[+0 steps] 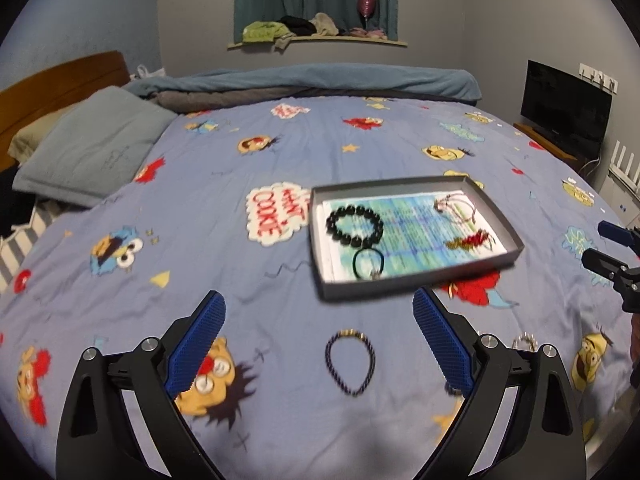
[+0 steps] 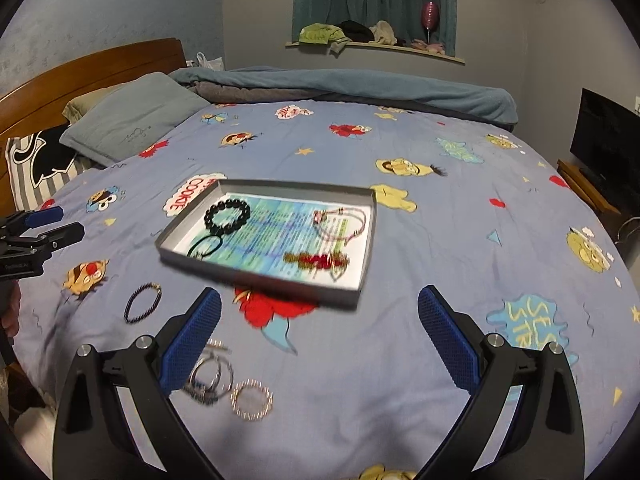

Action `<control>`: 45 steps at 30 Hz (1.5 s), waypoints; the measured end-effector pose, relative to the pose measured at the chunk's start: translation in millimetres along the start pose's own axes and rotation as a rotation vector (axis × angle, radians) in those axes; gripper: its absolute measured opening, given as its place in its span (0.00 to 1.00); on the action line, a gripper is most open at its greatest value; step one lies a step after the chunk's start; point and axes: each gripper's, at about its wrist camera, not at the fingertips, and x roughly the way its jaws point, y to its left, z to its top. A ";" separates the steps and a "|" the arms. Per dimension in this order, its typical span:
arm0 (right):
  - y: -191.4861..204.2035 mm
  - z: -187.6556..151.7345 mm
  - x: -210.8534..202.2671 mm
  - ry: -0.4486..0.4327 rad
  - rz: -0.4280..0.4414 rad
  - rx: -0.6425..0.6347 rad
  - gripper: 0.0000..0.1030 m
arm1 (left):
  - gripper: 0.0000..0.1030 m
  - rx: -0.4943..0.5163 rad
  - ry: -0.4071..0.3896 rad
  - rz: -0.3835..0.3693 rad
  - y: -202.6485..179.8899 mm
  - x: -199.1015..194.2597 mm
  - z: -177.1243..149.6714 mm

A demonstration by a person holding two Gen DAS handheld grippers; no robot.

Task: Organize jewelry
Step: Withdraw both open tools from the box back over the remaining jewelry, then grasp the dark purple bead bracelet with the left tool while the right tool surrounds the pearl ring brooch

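Both grippers were empty, jaws spread wide, hovering over the bedspread (image 1: 280, 168).

Left gripper (image 1: 318, 344): the dark twisted bracelet (image 1: 351, 362) lay on the cloth almost dead centre between its fingers, slightly toward the right one and just short of the fingertips. The loop looked a little longer along the line running away from the fingers, so the jaws would close across its narrow width. Motion blur made that call soft.

Tray (image 1: 416, 282) sat straight beyond the left fingertips, a bit right of centre. It already held a black bead bracelet (image 1: 354, 226), a black hair tie (image 1: 368, 264), a pink cord bracelet (image 1: 456, 208) and a red and gold piece (image 1: 470, 240).

Right gripper (image 2: 320, 340): nothing between its fingers. A pile of silver bangles (image 2: 210, 376) lay right at its left finger, partly hidden behind the pad. A gold bead bracelet (image 2: 252, 400) lay just inside that finger, low and close to the palm. From this side the twisted bracelet (image 2: 142, 302) sat well outside the left finger.

My read: the left was the nearer hand for the twisted bracelet and only needed a straight drop. The right was better placed for the bangles and gold bead bracelet, after a shift toward its left finger.
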 end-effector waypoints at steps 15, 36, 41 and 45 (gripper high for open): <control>12.8 -70.3 10.8 0.061 -0.001 0.021 0.94 | 0.92 -0.036 0.119 0.054 -0.9 36.1 -68.1; 35.1 -111.8 46.4 0.095 0.034 -0.119 0.94 | 0.89 -0.011 0.168 -0.008 -10.6 82.8 -84.8; 36.3 -112.3 49.1 0.097 0.051 -0.132 0.94 | 0.74 -0.072 0.149 -0.023 -0.2 83.1 -80.0; 36.4 -111.8 50.4 0.090 0.066 -0.133 0.93 | 0.52 -0.078 0.167 0.004 2.4 93.5 -78.4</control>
